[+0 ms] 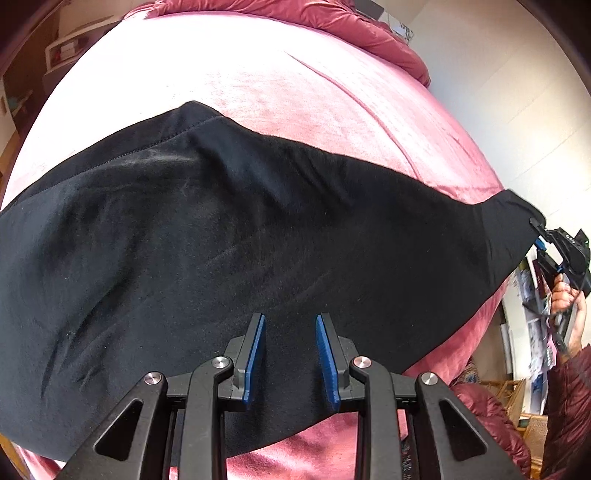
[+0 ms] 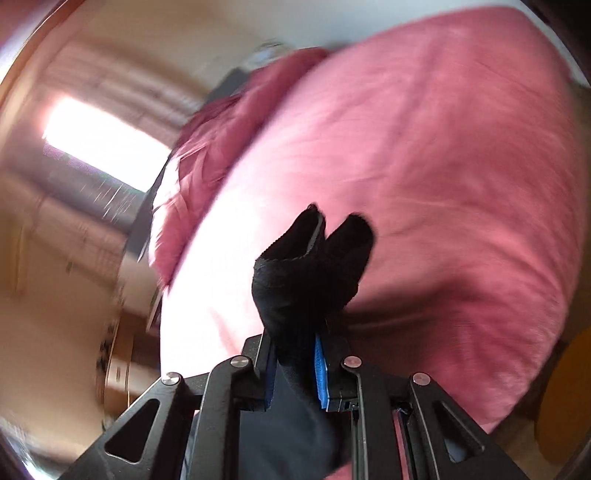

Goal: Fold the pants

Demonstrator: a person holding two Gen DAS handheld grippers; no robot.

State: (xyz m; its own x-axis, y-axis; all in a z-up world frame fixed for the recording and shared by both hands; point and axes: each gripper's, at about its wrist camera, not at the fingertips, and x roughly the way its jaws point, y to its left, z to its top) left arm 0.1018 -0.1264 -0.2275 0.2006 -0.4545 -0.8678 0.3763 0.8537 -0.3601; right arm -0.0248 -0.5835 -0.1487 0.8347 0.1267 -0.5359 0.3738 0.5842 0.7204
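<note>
Black pants [image 1: 236,236] lie spread across a pink bed [image 1: 280,81]. My left gripper [image 1: 290,321] is open, its blue pads [image 1: 255,354] apart just above the near part of the pants, holding nothing. My right gripper [image 1: 540,233] shows at the far right of the left wrist view, pulling one end of the pants taut off the bed's edge. In the right wrist view my right gripper [image 2: 295,339] is shut on a bunched black end of the pants [image 2: 310,266], which sticks up between the pads. That view is motion-blurred.
A rumpled pink duvet [image 1: 369,29] lies bunched at the far end of the bed. A shelf [image 1: 62,48] stands at the far left. A wicker chair [image 1: 517,402] and papers are beyond the right edge. A bright window [image 2: 103,144] shows left in the right wrist view.
</note>
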